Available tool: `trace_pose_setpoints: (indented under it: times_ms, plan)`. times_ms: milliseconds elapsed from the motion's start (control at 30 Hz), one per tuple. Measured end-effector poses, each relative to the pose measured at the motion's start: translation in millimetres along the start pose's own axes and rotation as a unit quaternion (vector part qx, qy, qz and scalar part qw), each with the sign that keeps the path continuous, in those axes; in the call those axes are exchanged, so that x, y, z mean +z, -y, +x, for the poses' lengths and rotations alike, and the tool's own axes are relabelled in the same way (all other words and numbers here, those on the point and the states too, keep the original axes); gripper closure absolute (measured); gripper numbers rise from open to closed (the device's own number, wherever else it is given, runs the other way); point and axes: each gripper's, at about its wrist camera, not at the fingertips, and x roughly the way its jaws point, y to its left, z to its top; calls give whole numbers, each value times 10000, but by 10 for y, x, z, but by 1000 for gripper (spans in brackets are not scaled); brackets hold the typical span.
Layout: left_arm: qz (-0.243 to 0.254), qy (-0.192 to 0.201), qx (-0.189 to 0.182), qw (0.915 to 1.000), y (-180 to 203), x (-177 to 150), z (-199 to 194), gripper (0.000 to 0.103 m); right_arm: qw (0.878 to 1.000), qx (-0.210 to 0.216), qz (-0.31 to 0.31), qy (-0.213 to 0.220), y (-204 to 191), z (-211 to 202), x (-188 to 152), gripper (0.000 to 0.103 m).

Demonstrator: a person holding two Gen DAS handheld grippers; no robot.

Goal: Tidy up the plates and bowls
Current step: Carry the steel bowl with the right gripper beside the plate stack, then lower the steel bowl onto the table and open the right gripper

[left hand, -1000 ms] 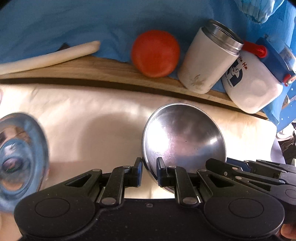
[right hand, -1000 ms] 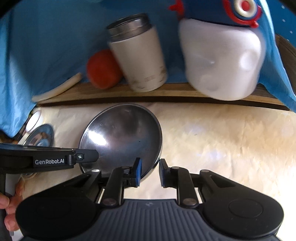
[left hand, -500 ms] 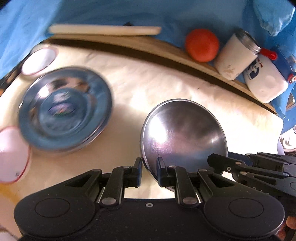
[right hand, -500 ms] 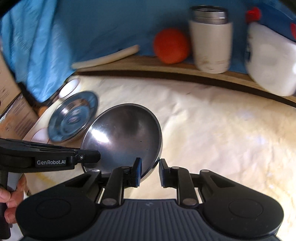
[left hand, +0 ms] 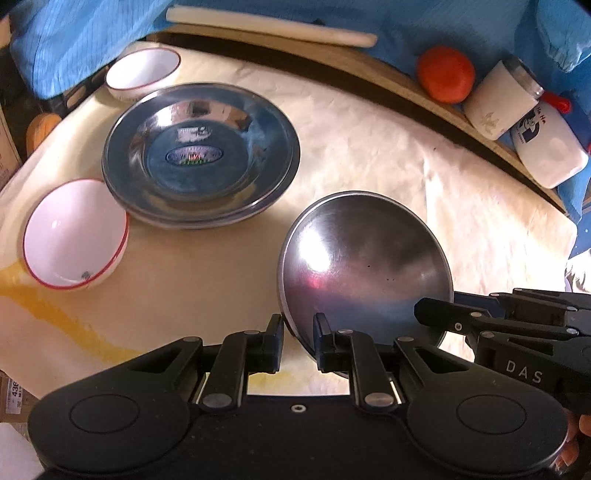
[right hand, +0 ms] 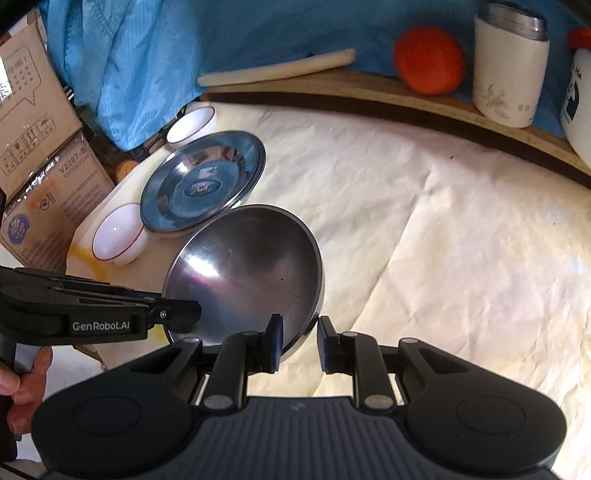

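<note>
A steel bowl [left hand: 365, 266] is held between both grippers above the cream cloth; it also shows in the right wrist view [right hand: 243, 269]. My left gripper [left hand: 298, 332] is shut on its left rim. My right gripper [right hand: 298, 332] is shut on its right rim and shows in the left wrist view [left hand: 436, 314]. A stack of steel plates [left hand: 201, 155] lies to the left, also in the right wrist view [right hand: 203, 181]. Two white red-rimmed bowls sit by the stack, one near [left hand: 74, 243] and one far [left hand: 142, 72].
A wooden ledge [left hand: 332, 62] at the back carries a white roll [left hand: 269, 24], a tomato [left hand: 445, 74], a white steel-lidded cup [left hand: 498, 99] and a white bottle [left hand: 546, 151]. Cardboard boxes [right hand: 37, 147] stand at the left. Blue cloth hangs behind.
Both grippers have swung left and pulled back with the steel bowl. The plate stack and white bowls have come into view. The grips have not changed.
</note>
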Motion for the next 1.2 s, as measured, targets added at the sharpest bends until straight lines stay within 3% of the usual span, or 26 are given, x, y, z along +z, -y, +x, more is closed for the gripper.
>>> trace_pose_setpoints:
  times_ms: [567, 667, 933, 1000, 1200]
  plan:
    - [443, -122, -10, 9989, 30, 16, 44, 83, 9998, -16, 200, -26, 22, 68, -39, 81]
    - [453, -140, -11, 9989, 18, 19, 48, 81, 9997, -24, 224, -17, 26, 60, -45, 77]
    - [496, -141, 121, 9986, -35, 22, 31, 61, 9994, -155, 299, 34, 47, 7, -65, 66]
    - [531, -139, 189, 9983, -50, 20, 15, 52, 9993, -225, 284, 79, 48, -21, -65, 53]
    - [537, -33, 275, 9982, -116, 10, -91, 36, 9990, -334, 239, 167, 56, -124, -60, 37]
